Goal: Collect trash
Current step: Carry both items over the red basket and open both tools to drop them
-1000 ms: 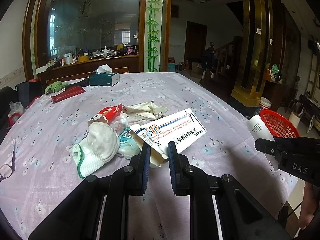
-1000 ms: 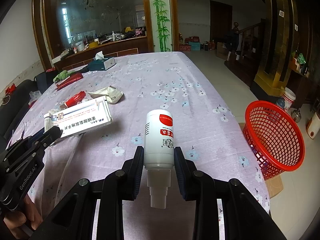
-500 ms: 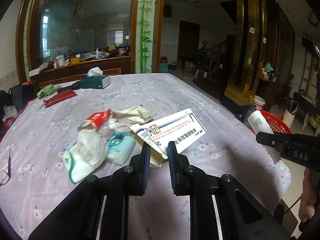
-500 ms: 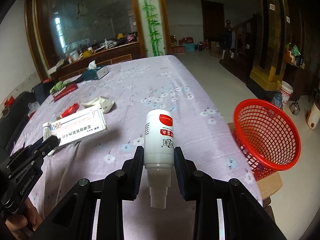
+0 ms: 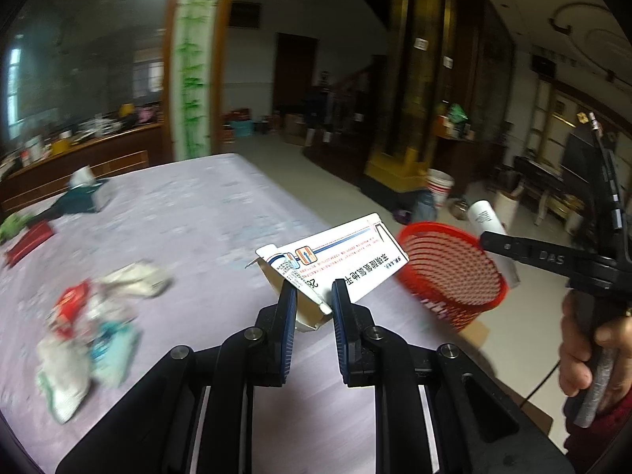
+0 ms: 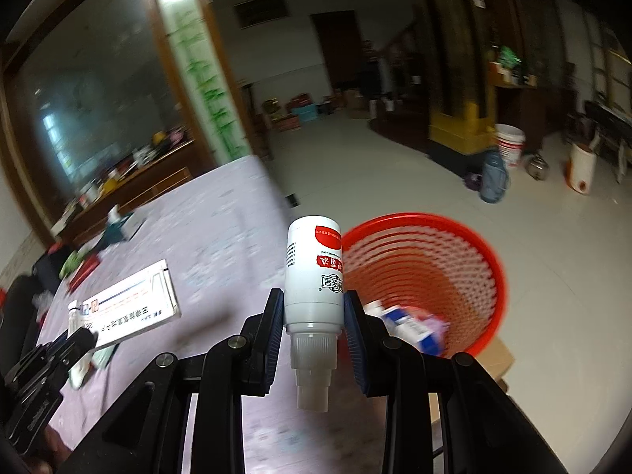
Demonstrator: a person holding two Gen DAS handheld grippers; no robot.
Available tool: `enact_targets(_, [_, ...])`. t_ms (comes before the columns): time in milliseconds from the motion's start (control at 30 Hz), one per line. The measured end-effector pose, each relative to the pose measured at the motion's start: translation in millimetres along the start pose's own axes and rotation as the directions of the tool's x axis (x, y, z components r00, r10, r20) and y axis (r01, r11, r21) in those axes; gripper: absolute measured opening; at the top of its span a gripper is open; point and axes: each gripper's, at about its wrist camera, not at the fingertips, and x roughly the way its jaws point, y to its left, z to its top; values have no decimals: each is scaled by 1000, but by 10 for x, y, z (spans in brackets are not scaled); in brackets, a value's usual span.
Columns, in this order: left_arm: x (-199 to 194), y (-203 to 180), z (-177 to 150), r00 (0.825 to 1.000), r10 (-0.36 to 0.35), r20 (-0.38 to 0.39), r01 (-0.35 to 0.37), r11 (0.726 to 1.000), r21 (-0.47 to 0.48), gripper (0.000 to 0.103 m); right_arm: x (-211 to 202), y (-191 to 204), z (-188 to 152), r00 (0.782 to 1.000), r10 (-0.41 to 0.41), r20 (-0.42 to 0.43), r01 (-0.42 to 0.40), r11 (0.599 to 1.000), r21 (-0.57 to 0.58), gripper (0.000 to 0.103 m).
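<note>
Swinging away from the table's middle since a second ago, both cameras now face the red basket, which was off at the right edge before and now fills much of the right wrist view; the background is smeared with motion. The right gripper stays clamped on the white bottle, nozzle pointing back toward the camera, its body held in front of the basket's near rim. The left gripper stays closed on the open end of the long white carton, whose far end overlaps the basket's rim in that view. Only the right wrist view looks into the basket, where blue-and-white packaging lies at the bottom. Only the left wrist view shows the hand on the right gripper's handle and the pile of wrappers and cloth left on the purple tablecloth.
</note>
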Motion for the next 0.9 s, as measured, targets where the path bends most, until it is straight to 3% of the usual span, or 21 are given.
enact_targets(200, [520, -518, 226, 995, -77, -55, 80, 996, 46, 17, 127, -511, 192, 1000, -28, -11, 29, 996, 89, 32])
enact_targets(400, [1034, -946, 298, 988, -99, -122, 110, 990, 90, 18, 271, -830, 301, 999, -42, -27, 45, 992, 119, 33])
enact_targets(500, [1207, -1077, 293, 986, -88, -140, 103, 989, 103, 30, 357, -932, 329, 998, -63, -28, 66, 991, 118, 34])
enact_targets(533, [1208, -1107, 262, 986, -90, -142, 105, 989, 104, 31, 374, -966, 331, 996, -80, -33, 83, 989, 120, 40])
enact_targets(700, [1049, -1010, 136, 991, -69, -117, 82, 991, 111, 38, 247, -1021, 274, 996, -85, -11, 85, 989, 120, 41])
enact_targets(733, [1002, -974, 114, 992, -60, -108, 72, 991, 110, 42, 225, -1002, 263, 997, -79, -9, 80, 990, 114, 41])
enact_targets(900, [690, -684, -21, 996, -25, -80, 32, 996, 88, 44, 159, -691, 153, 1000, -14, -23, 15, 998, 67, 41])
